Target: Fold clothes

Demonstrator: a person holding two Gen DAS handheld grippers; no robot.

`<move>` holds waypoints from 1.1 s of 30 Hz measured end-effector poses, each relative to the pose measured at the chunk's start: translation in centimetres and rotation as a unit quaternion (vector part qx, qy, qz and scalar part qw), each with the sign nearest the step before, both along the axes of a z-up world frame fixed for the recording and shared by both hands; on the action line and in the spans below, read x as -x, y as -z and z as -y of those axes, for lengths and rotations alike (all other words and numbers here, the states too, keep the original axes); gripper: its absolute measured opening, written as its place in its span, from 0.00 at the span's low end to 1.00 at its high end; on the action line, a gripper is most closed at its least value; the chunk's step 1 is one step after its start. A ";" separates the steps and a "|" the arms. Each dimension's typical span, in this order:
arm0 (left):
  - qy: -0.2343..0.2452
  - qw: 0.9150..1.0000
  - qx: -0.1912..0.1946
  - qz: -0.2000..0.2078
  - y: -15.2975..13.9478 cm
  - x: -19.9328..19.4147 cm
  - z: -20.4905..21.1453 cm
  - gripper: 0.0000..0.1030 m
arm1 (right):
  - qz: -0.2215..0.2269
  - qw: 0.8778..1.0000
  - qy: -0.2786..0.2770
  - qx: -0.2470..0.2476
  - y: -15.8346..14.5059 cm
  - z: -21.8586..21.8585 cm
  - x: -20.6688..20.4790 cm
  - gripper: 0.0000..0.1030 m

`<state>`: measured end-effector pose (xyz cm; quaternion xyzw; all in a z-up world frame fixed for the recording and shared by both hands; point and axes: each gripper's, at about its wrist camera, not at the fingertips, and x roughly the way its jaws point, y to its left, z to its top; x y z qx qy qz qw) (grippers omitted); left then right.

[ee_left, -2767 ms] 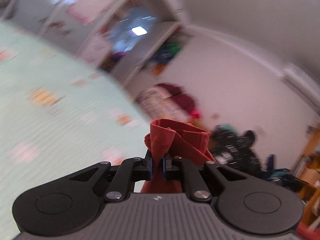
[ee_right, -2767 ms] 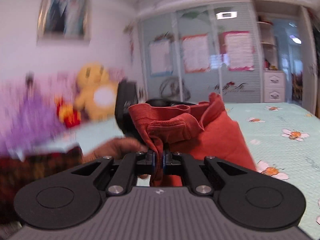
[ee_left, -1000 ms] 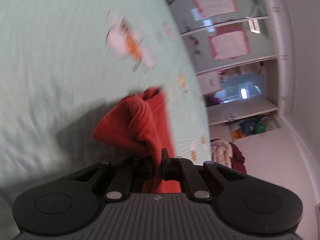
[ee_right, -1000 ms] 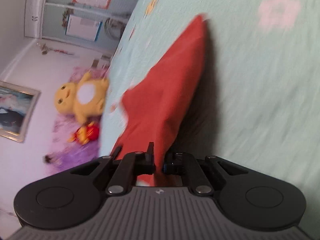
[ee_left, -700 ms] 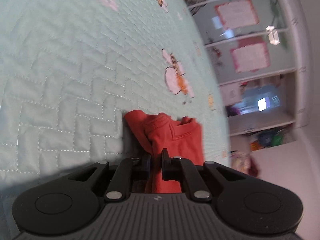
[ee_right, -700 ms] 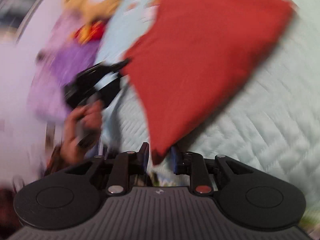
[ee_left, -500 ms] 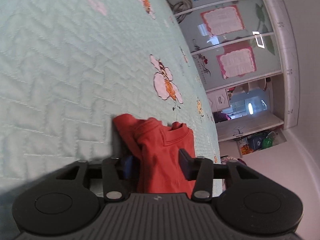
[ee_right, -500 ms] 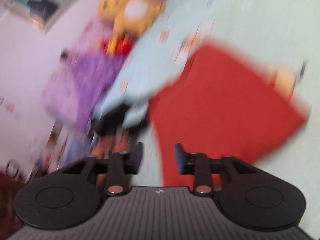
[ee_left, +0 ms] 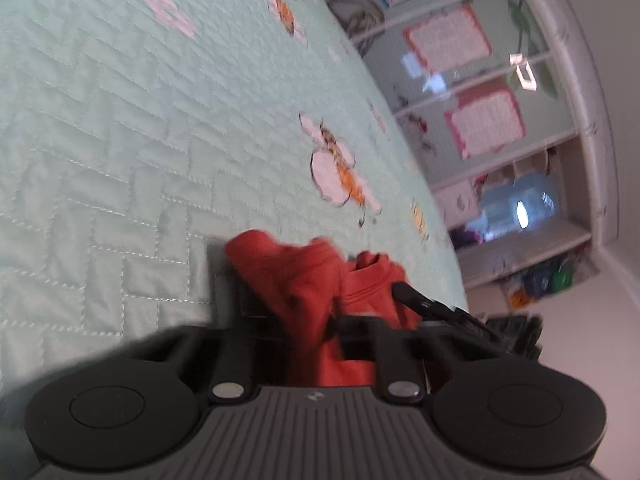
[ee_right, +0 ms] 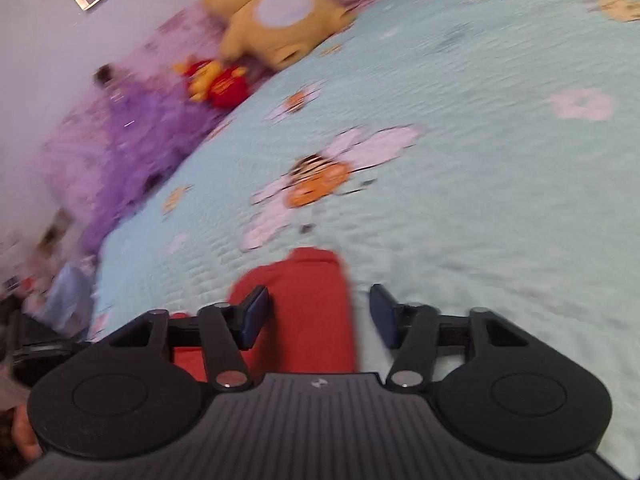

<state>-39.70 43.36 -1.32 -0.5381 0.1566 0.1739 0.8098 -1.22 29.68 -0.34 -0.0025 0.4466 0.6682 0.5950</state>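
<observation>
The red cloth (ee_left: 320,276) lies bunched on the green bed (ee_left: 120,120). The left hand-held gripper (ee_left: 304,320) is spread wide, with the cloth between its fingers. The right hand-held gripper (ee_right: 318,312) is spread wide too, with the cloth lying loose between its fingers.

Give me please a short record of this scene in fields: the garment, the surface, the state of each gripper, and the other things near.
garment: red garment, bunched, lying on the bed
surface: pale green quilted bedspread with flower prints
left gripper: open, fingers either side of the cloth, not clamped
right gripper: open, red cloth between the fingers, not clamped
nearby: yellow plush toy, small red plush, purple fabric at the bed's edge
background: wardrobe doors with pink-framed posters
image quality: both views motion-blurred
</observation>
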 end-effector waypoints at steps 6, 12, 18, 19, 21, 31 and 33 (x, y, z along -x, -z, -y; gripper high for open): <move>0.066 0.995 -0.067 0.021 -3.0 -3.1 -2.2 0.07 | 0.016 0.996 0.075 -0.039 -2.3 2.6 0.7 0.10; 0.165 0.977 -0.130 -0.016 -3.0 -13.3 -6.2 0.20 | 0.066 0.980 0.186 -0.019 -4.4 5.0 -1.9 0.15; 0.143 0.975 -0.166 -0.037 -1.5 -13.2 -6.7 0.47 | 0.048 0.978 0.203 -0.005 -1.2 5.8 -4.8 0.25; 0.131 0.975 -0.177 -0.033 -1.9 -12.8 -6.7 0.54 | 0.051 0.978 0.202 -0.016 -1.5 6.1 -4.9 0.26; 0.107 0.974 -0.199 -0.026 -2.6 -12.1 -6.9 0.60 | 0.057 0.977 0.202 -0.025 -1.6 6.3 -5.2 0.26; 0.126 0.949 -0.288 -0.037 -5.0 -13.5 -4.1 0.59 | 0.126 0.975 0.178 -0.051 -2.8 5.2 -4.1 0.25; 0.133 0.938 -0.316 -0.048 -5.0 -13.4 -3.1 0.59 | 0.140 0.973 0.173 -0.057 -3.0 5.3 -3.7 0.26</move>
